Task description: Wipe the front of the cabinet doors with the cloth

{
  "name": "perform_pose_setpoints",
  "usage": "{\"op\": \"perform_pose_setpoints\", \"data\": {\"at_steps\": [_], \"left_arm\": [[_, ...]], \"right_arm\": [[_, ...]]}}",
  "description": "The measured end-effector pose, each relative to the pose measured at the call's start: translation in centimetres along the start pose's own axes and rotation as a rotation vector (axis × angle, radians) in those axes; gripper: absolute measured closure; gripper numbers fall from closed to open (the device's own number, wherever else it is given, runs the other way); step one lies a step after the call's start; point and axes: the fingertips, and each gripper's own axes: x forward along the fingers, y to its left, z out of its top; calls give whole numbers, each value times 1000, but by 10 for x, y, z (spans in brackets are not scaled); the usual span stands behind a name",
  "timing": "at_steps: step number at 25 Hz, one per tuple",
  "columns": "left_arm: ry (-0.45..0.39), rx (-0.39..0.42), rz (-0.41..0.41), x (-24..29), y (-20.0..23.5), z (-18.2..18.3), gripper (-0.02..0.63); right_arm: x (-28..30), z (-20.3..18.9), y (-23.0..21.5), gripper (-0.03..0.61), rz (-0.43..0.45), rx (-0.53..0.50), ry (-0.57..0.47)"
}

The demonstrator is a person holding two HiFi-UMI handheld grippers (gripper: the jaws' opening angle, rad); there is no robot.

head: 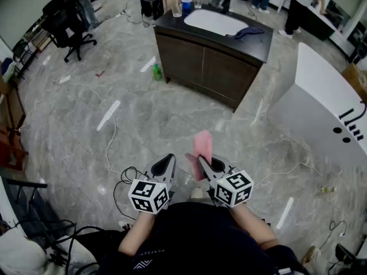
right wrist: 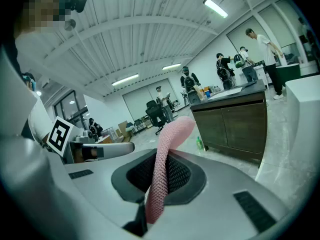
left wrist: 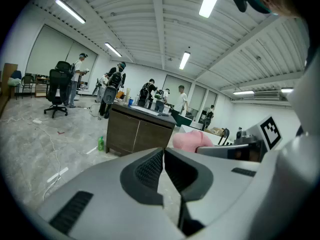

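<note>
Cloth (head: 202,144) — lower part behind right gripper (head: 201,162)

A white sink basin (head: 215,22) sits at the far middle of the head view. A blue cup (head: 186,5) stands by its left end, with a clear glass (head: 175,7) just left of the cup. A dark blue rag (head: 249,32) lies at its right end. Below and left of the basin, a green bottle (head: 156,72) stands on the marbled floor (head: 172,119). A black office chair (head: 71,24) stands well to the basin's left and a large white unit (head: 321,96) to its right. A white tape strip (head: 108,114) lies nearer than the basin.
</note>
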Motion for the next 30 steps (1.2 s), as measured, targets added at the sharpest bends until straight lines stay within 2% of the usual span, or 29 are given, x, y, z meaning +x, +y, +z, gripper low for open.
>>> {"op": "perform_pose_setpoints", "data": {"at_steps": [8,16,21,30], "left_arm": [[3,12,-9,11,-7,2,597],[27,37,-28,23,-15,4,597],[20,19,-37,29,-19,12,597],[17,-4,-37,45,16,35,597]], "right_arm": [[-2,4,-12,534,-7,-9,-6],[-8,12,-19,534,-3,25,-53],[-5,12,-32,534,-20,57,-58],[34,26,-36,534,-21,62,-27]]}}
